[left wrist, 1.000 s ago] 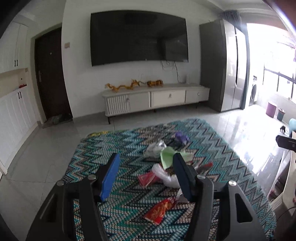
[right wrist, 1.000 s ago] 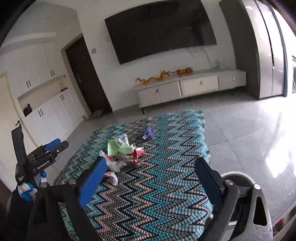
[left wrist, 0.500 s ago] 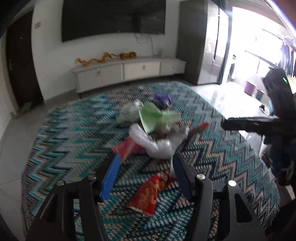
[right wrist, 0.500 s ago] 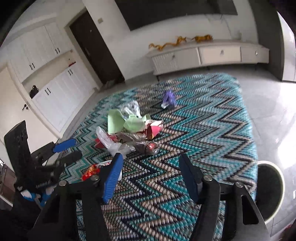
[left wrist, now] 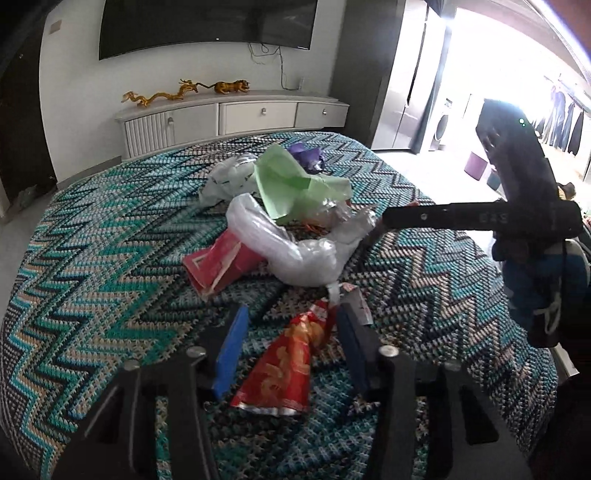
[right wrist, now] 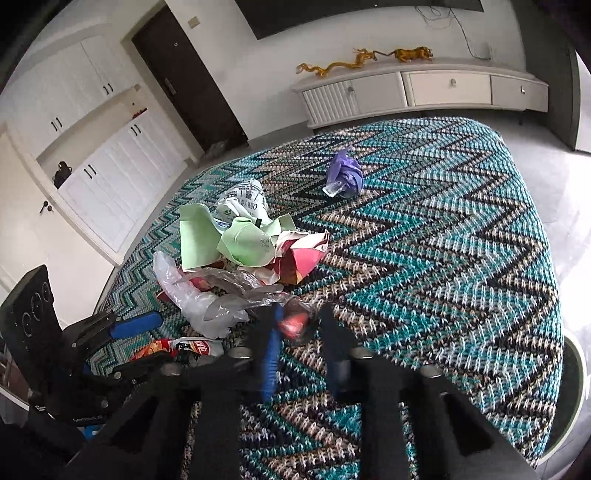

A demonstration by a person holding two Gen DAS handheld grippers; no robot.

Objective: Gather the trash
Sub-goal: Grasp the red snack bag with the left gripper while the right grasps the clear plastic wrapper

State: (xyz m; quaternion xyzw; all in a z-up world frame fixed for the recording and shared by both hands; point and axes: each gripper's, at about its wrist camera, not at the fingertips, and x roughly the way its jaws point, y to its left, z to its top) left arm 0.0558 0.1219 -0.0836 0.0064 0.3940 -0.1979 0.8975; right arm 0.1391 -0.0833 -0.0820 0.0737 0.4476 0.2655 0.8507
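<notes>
I have the left gripper (left wrist: 291, 339) low over the rug (left wrist: 92, 258), jaws closing around a red snack wrapper (left wrist: 284, 369) that lies between them, near the rug's near edge. My right gripper (right wrist: 297, 325) is pinched on a small red-and-clear wrapper (right wrist: 293, 325) (blurred, hard to identify) at the pile's (right wrist: 240, 251) near side. A purple wrapper (right wrist: 345, 177) sits apart, toward the far edge.

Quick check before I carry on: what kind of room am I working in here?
Most likely a home living room: a wall-mounted TV, a low white media cabinet beneath it, and a zigzag rug on the tiled floor.
</notes>
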